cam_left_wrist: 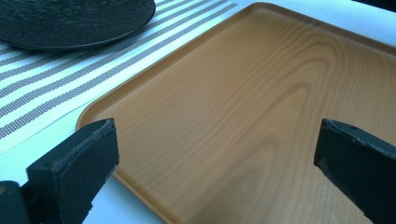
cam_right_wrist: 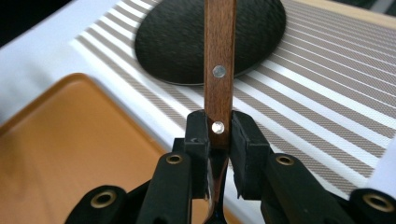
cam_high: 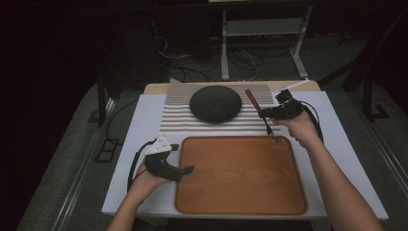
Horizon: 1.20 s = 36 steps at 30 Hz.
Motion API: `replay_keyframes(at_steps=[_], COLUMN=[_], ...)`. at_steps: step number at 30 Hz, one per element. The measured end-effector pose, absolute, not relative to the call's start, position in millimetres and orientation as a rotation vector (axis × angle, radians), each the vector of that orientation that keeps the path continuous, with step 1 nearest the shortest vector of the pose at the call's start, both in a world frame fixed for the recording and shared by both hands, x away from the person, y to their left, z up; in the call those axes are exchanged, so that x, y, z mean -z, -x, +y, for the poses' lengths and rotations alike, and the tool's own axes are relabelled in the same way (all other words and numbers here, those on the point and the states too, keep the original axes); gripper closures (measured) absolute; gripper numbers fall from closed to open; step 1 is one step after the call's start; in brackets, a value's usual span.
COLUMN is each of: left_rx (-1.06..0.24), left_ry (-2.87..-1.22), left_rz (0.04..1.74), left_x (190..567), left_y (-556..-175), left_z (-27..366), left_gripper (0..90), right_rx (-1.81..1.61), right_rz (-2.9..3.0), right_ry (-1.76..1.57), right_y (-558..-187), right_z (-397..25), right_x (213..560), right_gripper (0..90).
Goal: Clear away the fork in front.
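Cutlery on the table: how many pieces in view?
1. A wooden-handled fork, clamped in the right gripper at the tray's far right corner, tines pointing down toward the tray. No other piece is visible, though one could hide behind the dark plate.

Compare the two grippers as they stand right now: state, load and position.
The left gripper has its fingers spread wide and empty, while the right gripper is clamped on the wooden handle of a fork. The left one sits low at the near left edge of the wooden tray; the right one is at the tray's far right corner, with the fork's tines angled down toward it. Both are black and hand-held.
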<state>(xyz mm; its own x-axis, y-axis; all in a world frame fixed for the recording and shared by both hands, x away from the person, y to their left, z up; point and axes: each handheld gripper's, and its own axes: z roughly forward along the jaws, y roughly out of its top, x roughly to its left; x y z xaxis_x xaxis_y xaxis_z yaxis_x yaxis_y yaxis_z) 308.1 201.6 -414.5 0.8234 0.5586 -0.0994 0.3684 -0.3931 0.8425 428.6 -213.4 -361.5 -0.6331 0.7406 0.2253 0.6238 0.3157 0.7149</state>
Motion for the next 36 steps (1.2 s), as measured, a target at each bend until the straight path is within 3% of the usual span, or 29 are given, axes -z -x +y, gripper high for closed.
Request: replay_keyframes(at_steps=[19,36], left_rx=[-0.227,-0.169], left_ry=[-2.009,-1.972], left_rz=[0.661,0.582], left_x=[398.5,376.9], left_y=[-319.3,-351.5], left_z=[180.7,114.7], left_gripper=[0.0,0.0], right_rx=[-1.352,-1.437], right_rz=[2.448,2.483], right_ry=[-1.134,-1.055], right_y=[-360.4,-335.0], right_z=[-210.7,-188.0], right_x=[373.5,384.7], right_gripper=[76.9,76.8])
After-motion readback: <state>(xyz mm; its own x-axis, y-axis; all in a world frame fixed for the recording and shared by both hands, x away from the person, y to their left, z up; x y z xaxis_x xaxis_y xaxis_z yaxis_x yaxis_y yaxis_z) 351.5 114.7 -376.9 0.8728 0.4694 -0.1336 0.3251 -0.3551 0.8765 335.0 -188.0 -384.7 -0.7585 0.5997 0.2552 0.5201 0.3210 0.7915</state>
